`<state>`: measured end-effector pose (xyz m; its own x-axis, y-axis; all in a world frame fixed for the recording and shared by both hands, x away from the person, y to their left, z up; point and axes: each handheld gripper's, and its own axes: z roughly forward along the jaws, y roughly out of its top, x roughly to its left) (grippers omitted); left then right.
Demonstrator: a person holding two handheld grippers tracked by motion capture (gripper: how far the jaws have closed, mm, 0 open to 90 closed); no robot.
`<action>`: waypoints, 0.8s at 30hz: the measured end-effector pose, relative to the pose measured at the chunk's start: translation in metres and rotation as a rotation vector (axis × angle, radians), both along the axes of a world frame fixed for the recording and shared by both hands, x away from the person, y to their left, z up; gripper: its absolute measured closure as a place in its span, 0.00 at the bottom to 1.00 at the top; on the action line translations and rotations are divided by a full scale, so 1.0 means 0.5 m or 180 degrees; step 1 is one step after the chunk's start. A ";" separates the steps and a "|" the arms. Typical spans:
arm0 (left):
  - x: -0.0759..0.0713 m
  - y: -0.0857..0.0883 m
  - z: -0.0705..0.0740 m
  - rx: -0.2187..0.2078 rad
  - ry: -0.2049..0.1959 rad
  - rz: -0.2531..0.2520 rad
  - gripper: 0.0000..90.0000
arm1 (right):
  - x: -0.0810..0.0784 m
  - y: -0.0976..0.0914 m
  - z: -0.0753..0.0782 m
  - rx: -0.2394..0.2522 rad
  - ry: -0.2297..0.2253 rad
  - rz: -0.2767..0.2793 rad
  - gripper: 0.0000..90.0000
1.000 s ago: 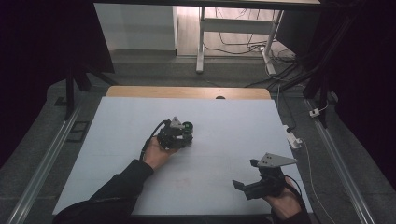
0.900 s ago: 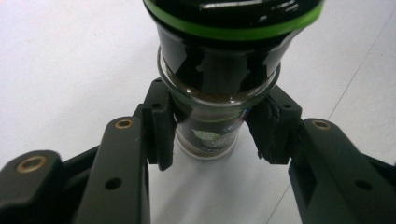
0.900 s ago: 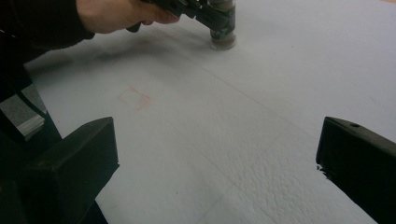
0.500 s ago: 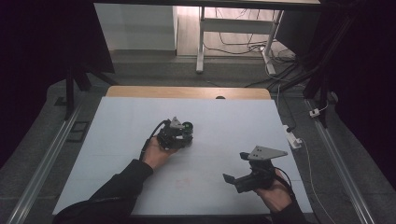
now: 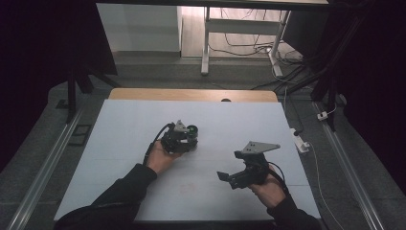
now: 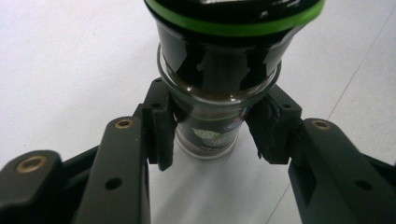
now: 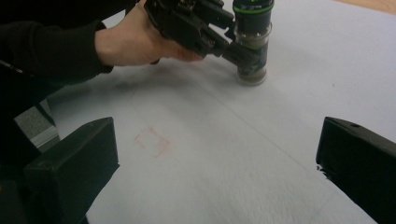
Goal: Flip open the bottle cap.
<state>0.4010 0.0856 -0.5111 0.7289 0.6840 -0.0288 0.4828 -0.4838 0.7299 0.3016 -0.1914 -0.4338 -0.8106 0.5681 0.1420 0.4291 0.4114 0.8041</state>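
Jar: a small glass jar (image 6: 212, 126) with a black cap and a green ring stands upright on the white table (image 5: 119, 139), near its middle and well away from the faint red square (image 7: 152, 141) drawn closer to me.

Contents: brown powder or grounds fill the glass below the cap; the label is too small to read.

Left tongs: my left gripper (image 5: 184, 139) is clamped on the jar, one pad on each side of the glass just under the cap, as the left gripper view shows.

Left hand: my left hand (image 5: 160, 158) holds that gripper low and level beside the jar, which sits flat on the table.

Right tongs: my right gripper (image 5: 230, 178) is wide apart, holding nothing and touching nothing, nearer to me than the jar and off to its right, jaws pointed toward it.

Step in hand: I judge this to be steadying the jar so the other tongs can come to the cap.

Doing it well: I should keep the left grip firm on the glass and the jar pressed flat, bring the right jaws in level with the black cap rather than the glass, and close squarely across the cap so it does not slip or tip the jar.

Risk: a low approach would knock my own left jaws.
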 end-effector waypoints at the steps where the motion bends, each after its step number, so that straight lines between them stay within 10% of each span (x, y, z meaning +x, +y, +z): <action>1: 0.000 0.000 0.000 0.0000 0.0000 0.0000 0.60 | 0.004 0.006 0.001 -0.0019 -0.0005 -0.0016 0.00; 24: 0.000 0.000 0.000 0.0009 -0.0001 -0.0012 0.60 | 0.085 0.108 -0.002 -0.0248 -0.0057 0.0070 0.00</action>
